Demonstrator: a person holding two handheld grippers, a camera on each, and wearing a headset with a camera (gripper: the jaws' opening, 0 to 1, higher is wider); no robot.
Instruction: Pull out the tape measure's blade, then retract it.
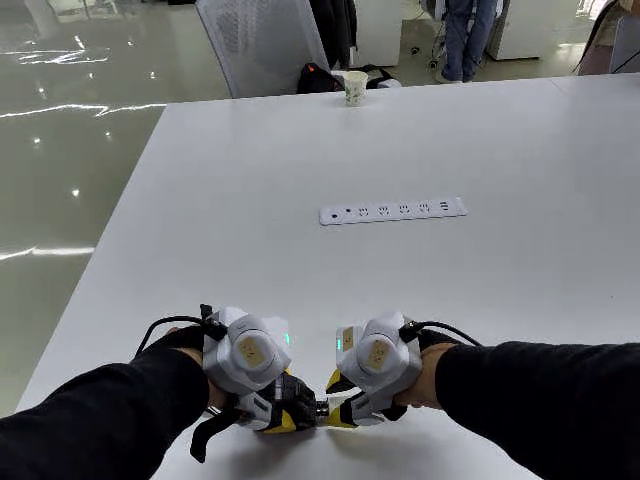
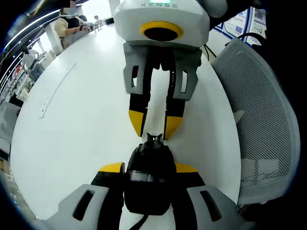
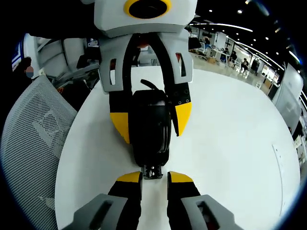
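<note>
Head view: both grippers meet tip to tip at the near edge of the white table [image 1: 300, 150]. The left gripper [image 1: 285, 410] is clamped round the black tape measure [image 2: 148, 177], with the case mouth facing the other gripper. It probably anchors the body so the blade can be drawn straight out. The right gripper [image 3: 154, 178] has its jaws narrowed, yellow tips either side of the end hook [image 3: 152, 170]. I can't tell if it pinches the hook or is just lined up. No blade is exposed, so the pull looks not yet started.

The tabletop is matte and bare around the work. A power strip [image 1: 393, 211] lies mid-table and a paper cup [image 1: 355, 87] stands at the far edge. A mesh chair [image 1: 260, 40] sits behind, on a glossy floor [image 1: 70, 120], and a person [image 1: 468, 35] stands at the back.
</note>
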